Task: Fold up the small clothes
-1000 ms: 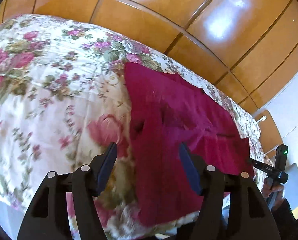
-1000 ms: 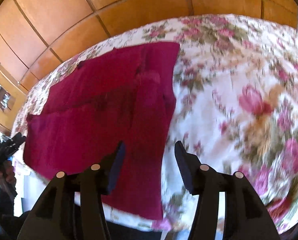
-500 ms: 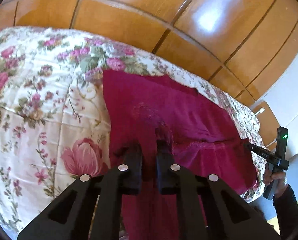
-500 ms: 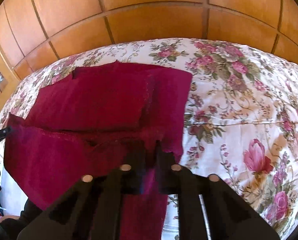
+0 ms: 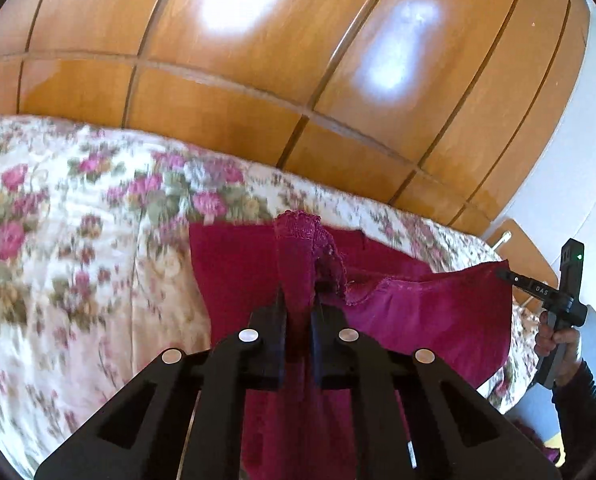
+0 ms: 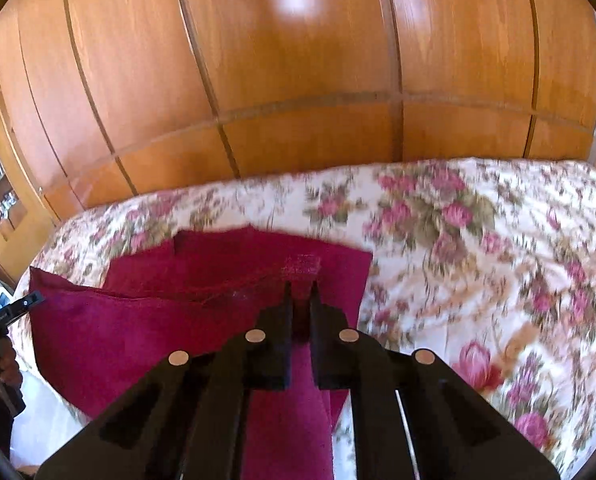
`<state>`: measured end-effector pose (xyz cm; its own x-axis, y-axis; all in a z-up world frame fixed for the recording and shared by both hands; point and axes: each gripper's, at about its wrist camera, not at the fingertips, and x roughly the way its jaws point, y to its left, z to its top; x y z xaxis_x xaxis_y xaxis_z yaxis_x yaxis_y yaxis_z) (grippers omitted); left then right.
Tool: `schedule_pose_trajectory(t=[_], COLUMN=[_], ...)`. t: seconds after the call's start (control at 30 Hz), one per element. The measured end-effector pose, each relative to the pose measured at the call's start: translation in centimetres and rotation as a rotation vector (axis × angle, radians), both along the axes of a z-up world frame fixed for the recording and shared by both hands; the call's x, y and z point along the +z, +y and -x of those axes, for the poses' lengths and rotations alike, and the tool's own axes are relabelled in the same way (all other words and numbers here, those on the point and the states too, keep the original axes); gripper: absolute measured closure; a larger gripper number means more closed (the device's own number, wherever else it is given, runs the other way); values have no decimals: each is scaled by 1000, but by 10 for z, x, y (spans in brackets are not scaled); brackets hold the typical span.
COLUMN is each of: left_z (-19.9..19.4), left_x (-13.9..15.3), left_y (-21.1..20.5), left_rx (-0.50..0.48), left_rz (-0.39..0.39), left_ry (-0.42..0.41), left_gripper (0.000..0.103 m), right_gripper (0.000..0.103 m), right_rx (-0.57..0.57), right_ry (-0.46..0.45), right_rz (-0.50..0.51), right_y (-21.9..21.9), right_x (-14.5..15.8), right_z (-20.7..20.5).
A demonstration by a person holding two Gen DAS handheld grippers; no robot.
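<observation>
while the left gripper (image 5: 298,300) and right gripper (image 6: 300,300) pinch the soft, floppy crimson garment (image 5: 418,312) at its lacy hem, lower centre, it sags limply over the floral bedspread (image 5: 77,260).

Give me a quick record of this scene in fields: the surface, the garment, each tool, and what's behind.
surface: bed with floral bedspread
garment: dark red garment, near edge raised off the bedspread, far part lying flat
left tool: shut on the garment's lace-trimmed edge
right tool: shut on the garment's near edge
background: glossy wooden wardrobe behind the bed
stage: fold not yet laid over
</observation>
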<state>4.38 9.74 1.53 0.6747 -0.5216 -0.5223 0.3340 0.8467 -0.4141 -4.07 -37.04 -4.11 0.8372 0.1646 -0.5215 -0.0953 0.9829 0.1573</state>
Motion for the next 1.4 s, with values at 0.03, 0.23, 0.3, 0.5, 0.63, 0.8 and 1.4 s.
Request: schedule_pose_trajectory(t=[0.03,0.23,0.3,0.5,0.63,0.8,1.4], left_z=[-5,-68,-95,-155,-178,-157,30], left_x=[5,15,8,-36,-73,-69,-89], left_y=[-1,-15,-24,-37,-36,-8,16], left_rx=[4,46,61,102,115,110,-173], left_rz=[-7,-74,-108,-204,-238,-127,-144], left_ry=[-12,-40,-14,104,222,235,191], left_gripper=[95,95,95,95,95,83,47], right_gripper=[97,97,97,97,97,74,50], right_rx=[-5,-76,-109,-184,-185,-147,-8], right_ry=[-11,13,53,200,267,232,260], right_rz=[3,-11,-6,34,47,13,-135], right_y=[0,-1,-1,2,2,-6,5], right_x=[4,6,-6,-60,-86,-75,-94], right_z=[-8,-82,-110,-171,-182,-160,-10])
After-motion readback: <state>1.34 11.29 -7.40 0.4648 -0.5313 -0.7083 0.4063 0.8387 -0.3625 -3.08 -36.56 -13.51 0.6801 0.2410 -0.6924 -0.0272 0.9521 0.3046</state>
